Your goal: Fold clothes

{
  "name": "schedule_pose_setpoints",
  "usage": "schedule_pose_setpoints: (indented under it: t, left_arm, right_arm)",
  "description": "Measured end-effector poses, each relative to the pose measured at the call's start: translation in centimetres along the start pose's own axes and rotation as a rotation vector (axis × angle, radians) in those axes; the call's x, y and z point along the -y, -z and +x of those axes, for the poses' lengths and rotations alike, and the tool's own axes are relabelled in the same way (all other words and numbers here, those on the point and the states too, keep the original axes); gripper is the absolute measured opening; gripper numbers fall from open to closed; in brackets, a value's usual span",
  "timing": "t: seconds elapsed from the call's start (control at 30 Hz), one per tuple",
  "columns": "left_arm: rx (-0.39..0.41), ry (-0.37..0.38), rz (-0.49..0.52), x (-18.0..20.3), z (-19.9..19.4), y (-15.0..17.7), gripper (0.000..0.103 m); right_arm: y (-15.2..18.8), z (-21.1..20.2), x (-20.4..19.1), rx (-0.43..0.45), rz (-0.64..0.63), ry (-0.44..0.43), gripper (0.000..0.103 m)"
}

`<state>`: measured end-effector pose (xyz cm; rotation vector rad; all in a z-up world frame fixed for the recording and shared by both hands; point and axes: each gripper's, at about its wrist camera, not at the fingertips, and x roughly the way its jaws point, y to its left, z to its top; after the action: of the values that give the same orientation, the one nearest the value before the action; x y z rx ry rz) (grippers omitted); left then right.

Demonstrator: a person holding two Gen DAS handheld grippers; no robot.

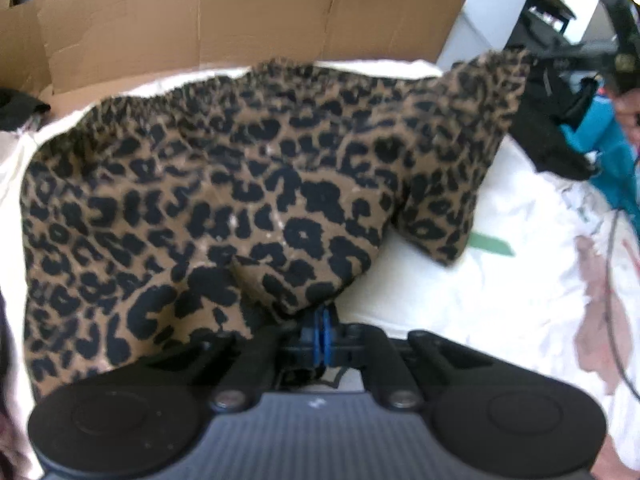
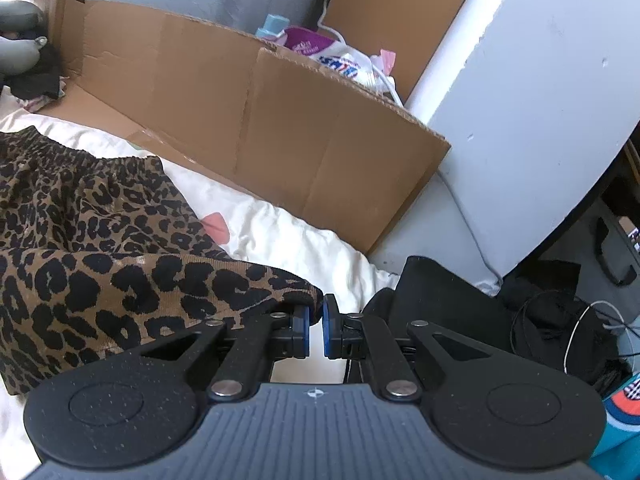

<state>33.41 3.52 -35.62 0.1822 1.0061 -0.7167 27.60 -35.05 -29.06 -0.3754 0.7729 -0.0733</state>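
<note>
White bedsheet (image 1: 420,292) with a cardboard box (image 1: 240,12) behind; leopard-print garment (image 1: 224,200) spread across it.
Left view: left tool (image 1: 322,330) clamped on the garment's near edge. Right view: right tool (image 2: 316,320) pinching its corner, pads nearly together.

Only a few blue letters show on the white plastic bag (image 2: 340,62) behind the cardboard box (image 2: 280,120) — they are cut off, not really readable.

Leopard-print garment (image 1: 240,200) w/ elastic waistband, bunched, partly lifted off white bedding (image 1: 460,300)
</note>
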Motion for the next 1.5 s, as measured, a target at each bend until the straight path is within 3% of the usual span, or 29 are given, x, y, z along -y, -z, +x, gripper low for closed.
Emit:
schedule_pose_setpoints:
  t: [0.13,0.37,0.73,0.9,1.3,1.5]
  left_arm:
    - [0.053,0.048,-0.007,-0.7,-3.6,-1.5,0.002]
    - [0.128,0.065,-0.029,-2.0,-8.1,-3.2,0.002]
    - [0.196,0.073,-0.181,-6.5,-10.8,-3.4,0.002]
    - [0.189,0.043,-0.204,-7.9,-8.8,-3.8,0.002]
    - [0.041,-0.079,-0.186,-9.4,1.0,-4.2,0.003]
    - [0.028,-0.110,-0.174,-8.7,1.0,-4.8,0.012]
  right_arm:
    - [0.0,-1.3,-0.4,0.022,-0.039,-0.005,0.004]
    - [-1.3,-4.7,0.1,0.077,-0.052,-0.033,0.004]
    - [-3.5,-7.3,0.5,0.099,-0.022,-0.078,0.004]
    - [-3.0,-5.4,1.0,0.058,0.027,-0.085,0.004]
    - [1.3,3.7,-0.4,-0.058,0.015,-0.072,0.004]
    - [2.5,6.7,-0.8,-0.094,0.011,-0.087,0.004]
